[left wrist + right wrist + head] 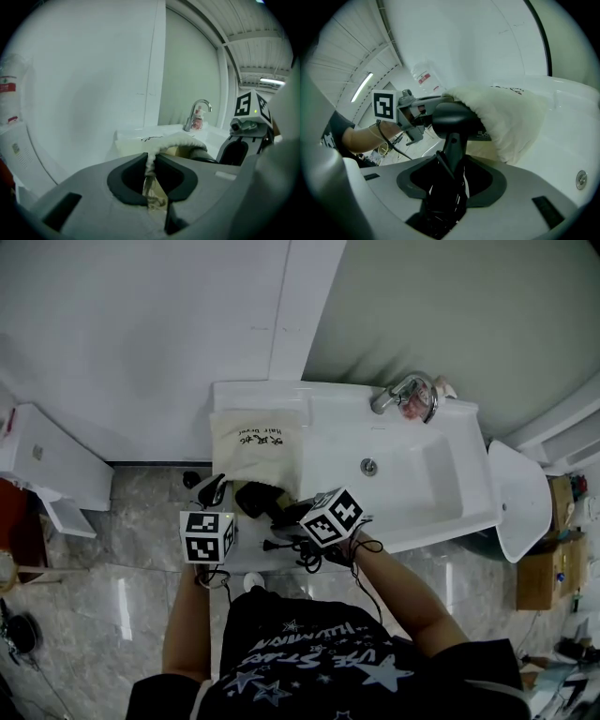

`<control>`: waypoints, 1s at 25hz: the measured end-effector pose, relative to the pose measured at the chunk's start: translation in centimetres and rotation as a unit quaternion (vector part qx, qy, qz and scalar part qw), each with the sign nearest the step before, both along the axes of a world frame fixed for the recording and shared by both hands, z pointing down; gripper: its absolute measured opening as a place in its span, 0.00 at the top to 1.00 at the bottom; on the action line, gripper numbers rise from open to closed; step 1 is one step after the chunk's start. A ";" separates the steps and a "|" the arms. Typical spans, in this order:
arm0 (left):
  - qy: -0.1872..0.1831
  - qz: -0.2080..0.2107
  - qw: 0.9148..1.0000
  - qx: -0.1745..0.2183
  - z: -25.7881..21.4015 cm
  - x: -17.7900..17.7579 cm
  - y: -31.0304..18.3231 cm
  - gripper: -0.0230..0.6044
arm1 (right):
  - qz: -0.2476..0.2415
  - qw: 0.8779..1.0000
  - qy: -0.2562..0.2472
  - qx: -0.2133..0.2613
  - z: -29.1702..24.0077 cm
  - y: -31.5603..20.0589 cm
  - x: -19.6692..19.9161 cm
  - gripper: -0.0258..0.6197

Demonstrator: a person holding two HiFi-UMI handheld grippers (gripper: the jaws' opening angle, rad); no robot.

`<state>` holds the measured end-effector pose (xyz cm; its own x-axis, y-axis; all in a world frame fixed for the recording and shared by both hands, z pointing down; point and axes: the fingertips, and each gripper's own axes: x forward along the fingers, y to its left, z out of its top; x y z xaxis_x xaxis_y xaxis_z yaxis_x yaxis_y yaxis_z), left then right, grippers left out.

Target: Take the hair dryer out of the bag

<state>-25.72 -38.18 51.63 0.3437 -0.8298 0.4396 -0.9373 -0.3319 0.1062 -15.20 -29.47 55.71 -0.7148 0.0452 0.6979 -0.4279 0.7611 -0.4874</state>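
Note:
A cream drawstring bag [255, 439] lies on the left end of the white sink counter [246, 394], its mouth toward me. The black hair dryer [255, 499] sticks out of that mouth. My left gripper [214, 489] is shut on the bag's rim [151, 161], and the cloth bunches between its pads in the left gripper view. My right gripper [286, 512] is closed on the hair dryer's handle [453, 149], with the coiled black cord [440, 206] between its jaws too. The dryer's head [454, 119] is half inside the bag [506, 117].
A chrome faucet [403, 390] and a small bottle [415, 406] stand at the back of the basin [422, 486] to the right. The dryer's plug [271, 545] hangs off the counter's front edge. A white cabinet [47, 465] stands at the left over a grey tiled floor [122, 549].

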 end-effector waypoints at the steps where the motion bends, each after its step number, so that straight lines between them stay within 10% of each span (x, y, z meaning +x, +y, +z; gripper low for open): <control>1: 0.002 0.000 1.000 -0.002 0.0 0.0 0.0 0.89 | -0.010 1.000 -0.004 -0.002 -0.1 0.4 0.1 0.68; 16: 0.008 -0.022 0.999 -0.027 0.4 1.7 0.3 0.89 | -0.067 0.996 -0.057 -0.014 -3.7 5.3 4.6 0.68; 25: -0.032 -0.036 0.998 -0.043 1.5 2.8 2.4 0.88 | -0.016 0.993 -0.117 0.012 -7.1 5.7 7.7 0.68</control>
